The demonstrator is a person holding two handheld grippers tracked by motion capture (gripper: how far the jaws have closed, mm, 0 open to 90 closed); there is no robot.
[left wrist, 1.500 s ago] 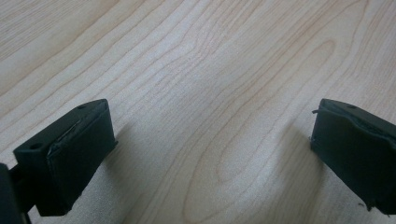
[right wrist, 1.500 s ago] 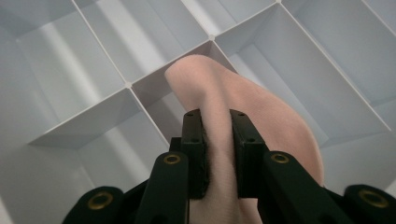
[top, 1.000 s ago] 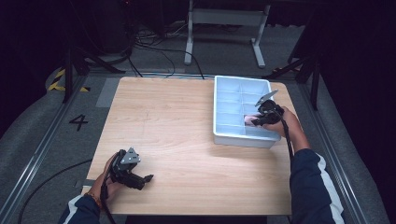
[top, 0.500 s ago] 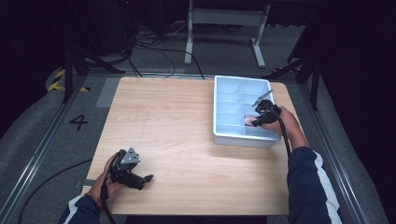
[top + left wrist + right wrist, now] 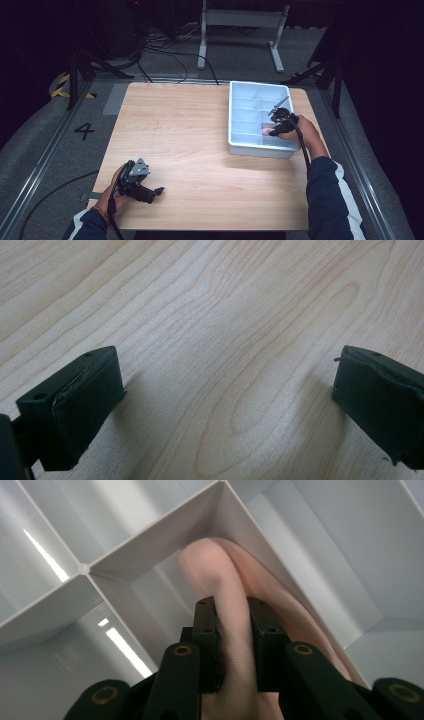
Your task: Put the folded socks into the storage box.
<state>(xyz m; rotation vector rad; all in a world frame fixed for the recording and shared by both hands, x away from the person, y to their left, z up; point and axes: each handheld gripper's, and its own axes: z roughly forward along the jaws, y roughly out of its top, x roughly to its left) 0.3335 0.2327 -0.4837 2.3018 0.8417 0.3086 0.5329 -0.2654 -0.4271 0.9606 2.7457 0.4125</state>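
A light blue tray [image 5: 250, 149] with several compartments stands at the table's right side. My right gripper [image 5: 278, 128] reaches down into one of its near compartments. In the right gripper view the right gripper [image 5: 232, 606] is shut on a pale pink soft piece [image 5: 210, 565], which bends over against the corner of a divider [image 5: 150, 545]. The pink piece [image 5: 267, 132] also peeks out beside the jaws in the high view. My left gripper [image 5: 154, 194] lies on the table near the front left corner. Its jaws stand wide open over bare wood [image 5: 225, 365], with nothing between them.
The wooden table [image 5: 190, 130] stretches bare between the two hands. A metal stand [image 5: 240, 20] and cables lie on the dark floor behind the table. A rail [image 5: 45, 155] runs along the left side.
The right gripper has shifted slightly inside the tray with the pink piece still in its jaws. The left gripper has stayed where it was.
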